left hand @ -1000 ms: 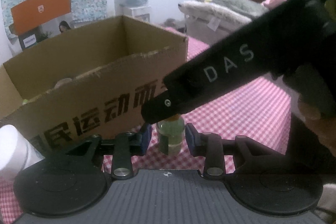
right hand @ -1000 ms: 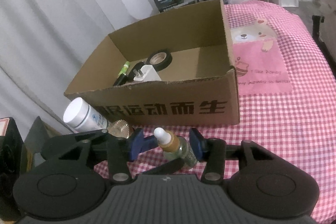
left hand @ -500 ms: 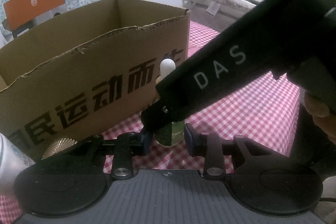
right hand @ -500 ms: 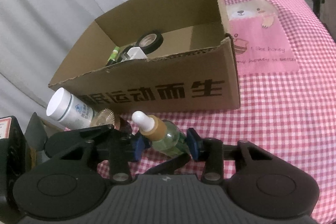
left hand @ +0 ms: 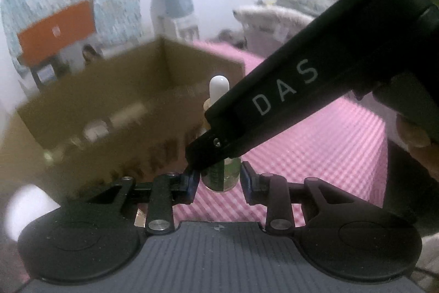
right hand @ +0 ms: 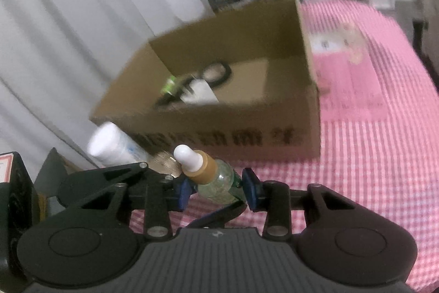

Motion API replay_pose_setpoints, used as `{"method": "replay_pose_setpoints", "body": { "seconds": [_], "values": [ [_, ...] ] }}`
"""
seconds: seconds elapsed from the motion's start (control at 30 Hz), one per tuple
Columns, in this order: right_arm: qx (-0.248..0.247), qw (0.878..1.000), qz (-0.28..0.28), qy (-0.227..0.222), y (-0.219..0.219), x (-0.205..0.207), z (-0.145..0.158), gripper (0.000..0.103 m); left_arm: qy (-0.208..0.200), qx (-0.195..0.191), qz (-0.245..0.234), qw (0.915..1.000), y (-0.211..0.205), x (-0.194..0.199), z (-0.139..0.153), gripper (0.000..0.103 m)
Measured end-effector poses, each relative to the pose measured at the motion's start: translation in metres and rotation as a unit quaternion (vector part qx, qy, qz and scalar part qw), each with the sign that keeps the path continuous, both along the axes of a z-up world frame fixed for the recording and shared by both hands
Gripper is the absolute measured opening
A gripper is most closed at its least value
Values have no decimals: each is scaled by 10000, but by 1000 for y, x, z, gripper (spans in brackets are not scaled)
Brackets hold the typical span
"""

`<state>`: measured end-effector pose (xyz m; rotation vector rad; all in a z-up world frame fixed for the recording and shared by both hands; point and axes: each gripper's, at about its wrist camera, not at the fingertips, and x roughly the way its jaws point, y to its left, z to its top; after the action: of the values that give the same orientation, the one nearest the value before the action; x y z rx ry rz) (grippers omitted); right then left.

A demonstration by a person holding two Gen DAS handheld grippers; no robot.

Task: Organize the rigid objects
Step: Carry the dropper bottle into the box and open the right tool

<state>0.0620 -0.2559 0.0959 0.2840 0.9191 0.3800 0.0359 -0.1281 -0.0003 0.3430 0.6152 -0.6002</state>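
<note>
A small green glass dropper bottle (right hand: 216,180) with a tan collar and white bulb is clamped between the pads of my right gripper (right hand: 216,187), lifted and tilted left in front of the cardboard box (right hand: 290,133). In the left wrist view the same bottle (left hand: 221,172) stands upright between the fingers of my left gripper (left hand: 219,183), with a small gap on each side. The right gripper's black body (left hand: 301,89) crosses over the bottle from the upper right.
The open box holds a tape roll (right hand: 216,72), a white adapter (right hand: 199,94) and a green-capped item. A white pill bottle (right hand: 112,144) and a gold round object (right hand: 164,162) lie left of the box. Pink checked cloth (right hand: 370,155) covers the table.
The right gripper has lifted the dropper bottle off the cloth and moved it up toward the box. Both views have risen, so the box interior shows more.
</note>
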Motion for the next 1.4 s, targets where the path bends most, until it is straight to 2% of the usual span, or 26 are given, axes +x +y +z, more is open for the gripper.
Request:
{"method": "replay_pose_setpoints", "body": {
  "seconds": [0.1,0.2,0.3,0.4,0.53,0.63,0.83,0.97,1.13,1.4],
  "values": [
    [-27,9991,215,-366,7,1,31,42,-303,48,138,9994,4,0,30,31],
    [-56,9964,471,-707,15,12,61,42,-435,-16,329,9985,8,13,57,31],
    [-70,9933,714,-910,21,37,83,42,-441,-114,541,9975,13,37,75,31],
    [-35,9922,901,-859,23,71,92,42,-249,-179,812,9962,12,69,79,31],
    [76,9927,1105,-487,19,128,83,42,141,-305,1200,9922,12,112,67,31],
    [130,9927,1190,-120,18,171,64,42,462,-325,1410,9884,14,142,54,31],
    [-30,9907,1331,292,19,227,26,41,1017,-318,1690,9798,18,197,32,31],
    [-116,9886,1408,517,23,258,7,41,1296,-307,1842,9738,20,220,23,31],
    [-314,9857,1522,653,30,274,-7,38,1556,-280,1985,9673,22,232,17,32],
    [-516,9824,1610,788,39,289,-21,35,1666,-140,1985,9657,15,240,9,40]
  ]
}}
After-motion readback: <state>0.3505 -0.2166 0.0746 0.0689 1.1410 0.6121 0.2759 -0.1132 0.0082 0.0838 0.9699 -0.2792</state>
